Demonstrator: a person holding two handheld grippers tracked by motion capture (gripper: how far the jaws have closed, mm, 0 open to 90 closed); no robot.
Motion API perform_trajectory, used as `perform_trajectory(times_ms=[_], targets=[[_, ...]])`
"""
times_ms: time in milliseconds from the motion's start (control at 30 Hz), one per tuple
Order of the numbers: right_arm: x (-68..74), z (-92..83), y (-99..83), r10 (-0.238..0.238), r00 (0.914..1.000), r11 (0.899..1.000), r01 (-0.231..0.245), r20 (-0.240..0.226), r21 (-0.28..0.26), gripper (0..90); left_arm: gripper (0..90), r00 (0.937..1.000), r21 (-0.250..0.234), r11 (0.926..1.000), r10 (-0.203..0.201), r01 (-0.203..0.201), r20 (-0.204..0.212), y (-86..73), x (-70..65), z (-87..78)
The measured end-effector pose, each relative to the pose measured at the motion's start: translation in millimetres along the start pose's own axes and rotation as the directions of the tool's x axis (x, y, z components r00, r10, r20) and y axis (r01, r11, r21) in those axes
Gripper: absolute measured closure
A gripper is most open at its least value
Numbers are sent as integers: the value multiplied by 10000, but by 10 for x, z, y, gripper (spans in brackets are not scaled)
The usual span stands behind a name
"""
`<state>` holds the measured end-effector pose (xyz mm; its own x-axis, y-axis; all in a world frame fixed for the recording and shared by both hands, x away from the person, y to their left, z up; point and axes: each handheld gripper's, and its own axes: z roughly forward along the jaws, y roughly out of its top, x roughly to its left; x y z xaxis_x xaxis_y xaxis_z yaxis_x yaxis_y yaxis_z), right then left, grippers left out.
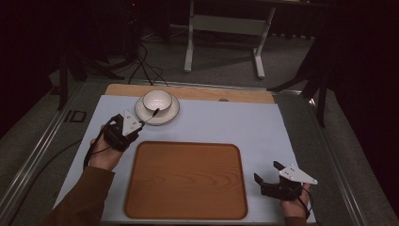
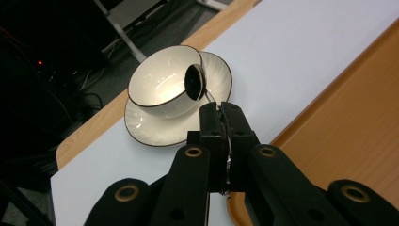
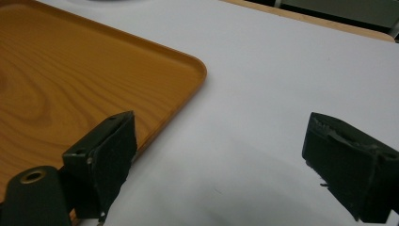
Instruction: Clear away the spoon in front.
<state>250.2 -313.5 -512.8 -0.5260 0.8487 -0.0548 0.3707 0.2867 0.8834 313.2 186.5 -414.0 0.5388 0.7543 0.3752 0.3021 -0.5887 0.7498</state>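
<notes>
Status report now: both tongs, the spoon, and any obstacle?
Left tongs shut on spoon handle, spoon head at bowl rim. Right tongs open, empty, beside tray. No obstacle seen.

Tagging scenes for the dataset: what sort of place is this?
Likely a lab or recording workspace, not a kitchen: a table under a plain white mat with staged bowl, saucer and wooden tray, cables on a dark carpeted floor.

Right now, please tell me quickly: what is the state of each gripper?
Left gripper: closed on the handle of a spoon, whose head is at the bowl.
Right gripper: open, holding nothing, beside the tray.
</notes>
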Motion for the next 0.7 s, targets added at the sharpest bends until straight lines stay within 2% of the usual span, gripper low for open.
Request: perform_trajectory(times_ms=[367, 700], targets=[[0, -3, 0, 3, 10000, 10000, -3, -10, -29, 106, 888, 10000, -95, 10000, -3, 4, 73, -73, -54, -111], [1, -3, 0, -7, 10000, 10000, 7, -27, -31, 106, 888, 9994, -93, 9995, -291, 293, 199, -221, -145, -166]])
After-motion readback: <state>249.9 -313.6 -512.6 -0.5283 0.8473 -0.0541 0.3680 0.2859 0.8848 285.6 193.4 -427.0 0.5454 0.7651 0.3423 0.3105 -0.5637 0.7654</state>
